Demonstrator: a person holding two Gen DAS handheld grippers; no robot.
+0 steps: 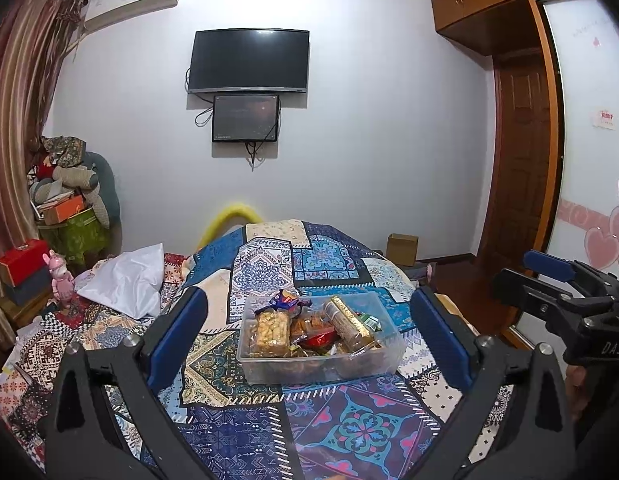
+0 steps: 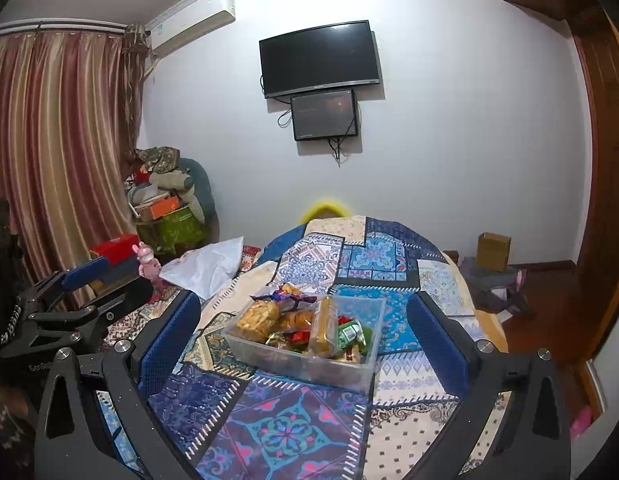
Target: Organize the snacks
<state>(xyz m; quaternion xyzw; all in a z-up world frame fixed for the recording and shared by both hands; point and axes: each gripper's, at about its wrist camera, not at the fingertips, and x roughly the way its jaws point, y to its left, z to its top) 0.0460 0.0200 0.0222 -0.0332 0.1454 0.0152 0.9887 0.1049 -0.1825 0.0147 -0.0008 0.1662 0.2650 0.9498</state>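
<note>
A clear plastic box (image 1: 269, 372) sits on a patterned cloth (image 1: 349, 432). It holds several wrapped snacks: a pack of golden biscuits (image 1: 269, 330), a long gold-wrapped roll (image 1: 349, 322), a purple wrapper (image 1: 285, 301) and red sweets. My left gripper (image 1: 309, 316) is open and empty, its fingers either side of the box and short of it. The box also shows in the right wrist view (image 2: 309, 364). My right gripper (image 2: 305, 320) is open and empty, in front of the box. Each gripper shows at the edge of the other's view.
The cloth covers a round table (image 2: 409, 412). A white pillow (image 1: 125, 280) and a pink toy (image 1: 61, 276) lie to the left. Stacked boxes and clothes (image 1: 69, 200) fill the left corner. A cardboard box (image 2: 493, 250) stands on the floor at right.
</note>
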